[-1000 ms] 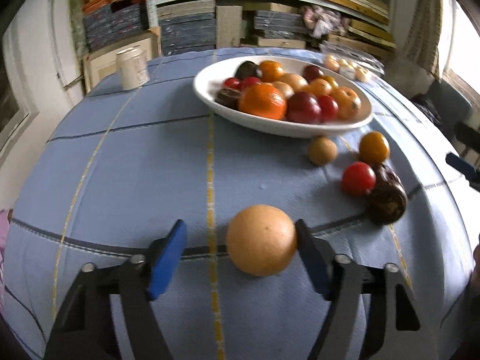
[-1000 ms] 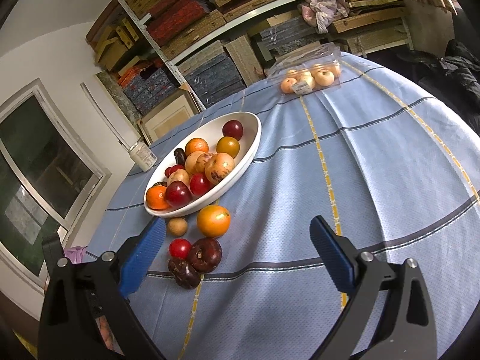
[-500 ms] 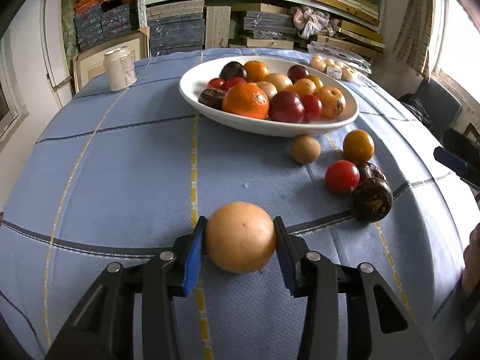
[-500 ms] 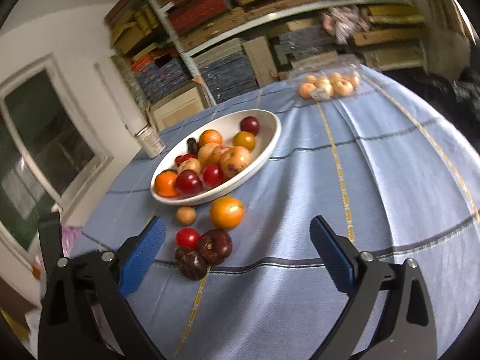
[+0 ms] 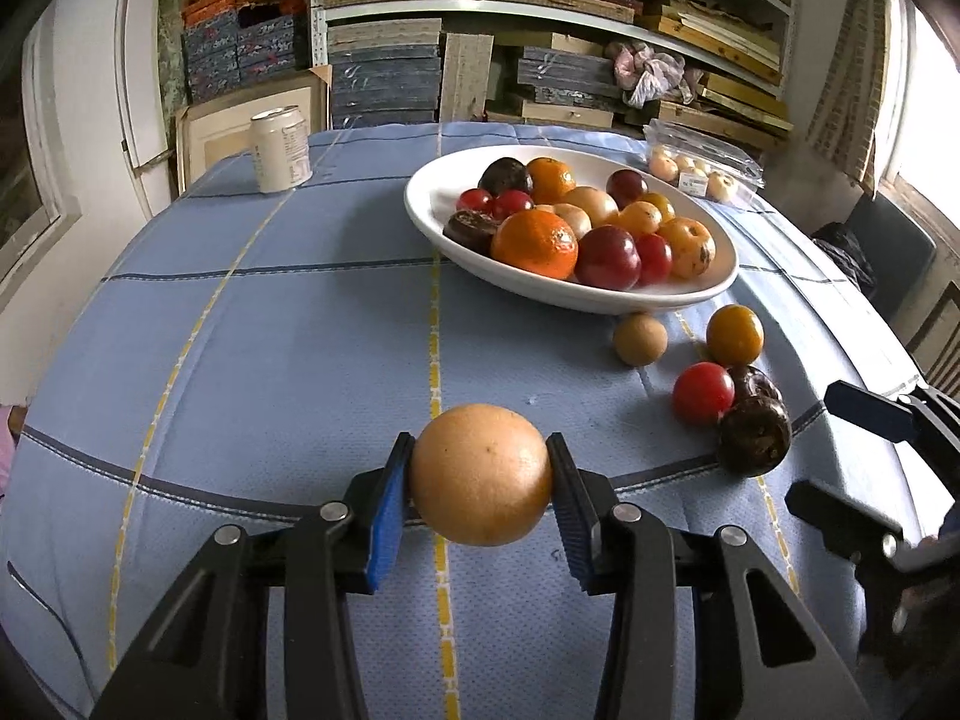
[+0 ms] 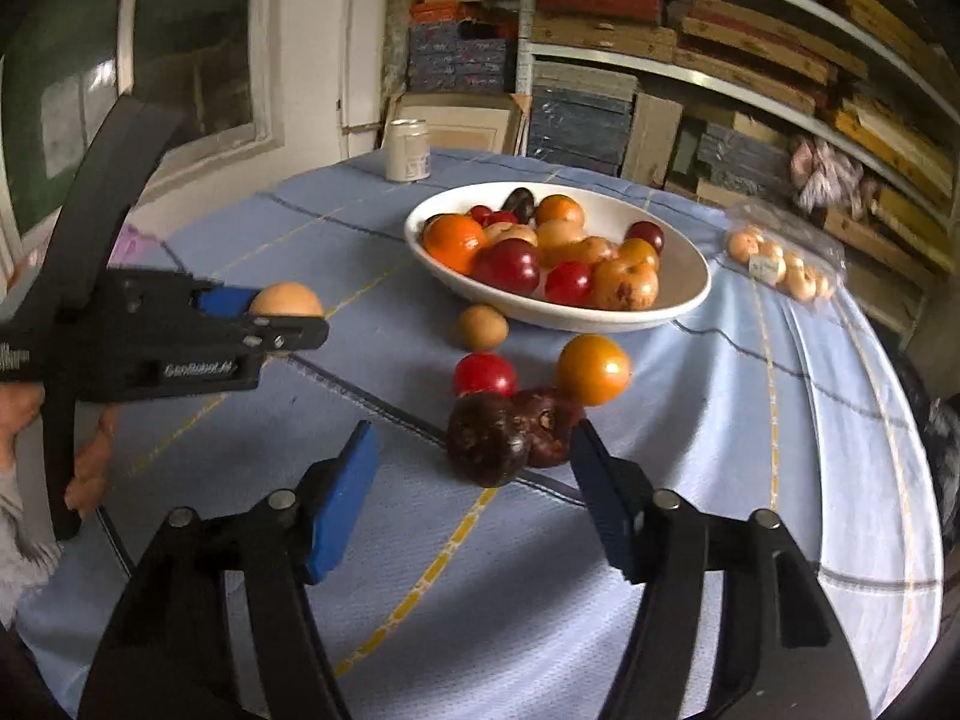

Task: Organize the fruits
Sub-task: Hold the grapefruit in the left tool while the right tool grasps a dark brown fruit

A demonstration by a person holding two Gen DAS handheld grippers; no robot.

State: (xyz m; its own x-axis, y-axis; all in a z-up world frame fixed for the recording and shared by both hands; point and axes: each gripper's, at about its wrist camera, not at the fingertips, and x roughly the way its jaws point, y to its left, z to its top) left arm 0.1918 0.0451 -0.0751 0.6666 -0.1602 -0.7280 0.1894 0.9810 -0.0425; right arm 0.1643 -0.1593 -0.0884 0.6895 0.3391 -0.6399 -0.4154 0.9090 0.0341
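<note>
We have the left gripper pinching the orange, a blue pad on each flank, low over the worktop at its near edge. The bowl, already heaped, sits at 1 o'clock from it, with five loose fruits on the cloth at 2 o'clock. This looks like the carry step: next we should lift clear and set the orange into a gap in the bowl, while our right gripper, fingers spread and empty, lines up on the dark fruit.
</note>
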